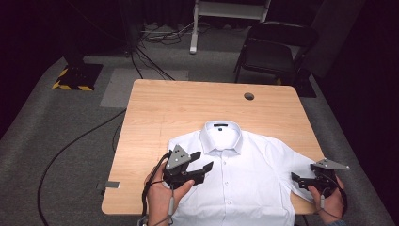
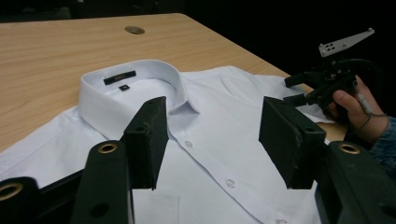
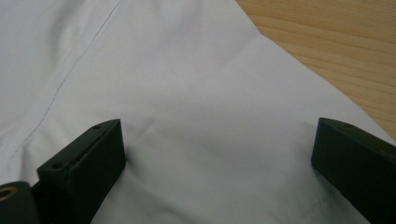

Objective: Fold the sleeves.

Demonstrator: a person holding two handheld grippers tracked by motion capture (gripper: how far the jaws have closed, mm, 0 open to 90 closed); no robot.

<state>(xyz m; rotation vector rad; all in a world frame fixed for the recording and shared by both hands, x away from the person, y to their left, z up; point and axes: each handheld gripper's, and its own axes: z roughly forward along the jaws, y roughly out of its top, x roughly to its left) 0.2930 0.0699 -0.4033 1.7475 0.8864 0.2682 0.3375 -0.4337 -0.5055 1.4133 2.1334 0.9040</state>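
Note:
A white button-up shirt (image 1: 244,169) lies face up on the wooden table (image 1: 188,103), collar (image 1: 221,129) toward the far side and buttoned down the front. My left gripper (image 1: 202,160) hovers open just above the shirt's left chest; its view looks between its jaws toward the collar (image 2: 126,84) and buttons. My right gripper (image 1: 296,181) is open at the shirt's right sleeve near the table's right edge, also seen as the right gripper (image 2: 303,88) held in a hand. In its own view the right gripper (image 3: 217,140) straddles smooth sleeve fabric (image 3: 187,93), jaws low over it.
A round cable hole (image 1: 249,96) sits in the table's far right part. A black folding chair (image 1: 277,47) stands beyond the table. Cables run across the grey carpet at left, near a hazard-striped base (image 1: 75,77). Bare wood (image 3: 336,42) borders the sleeve.

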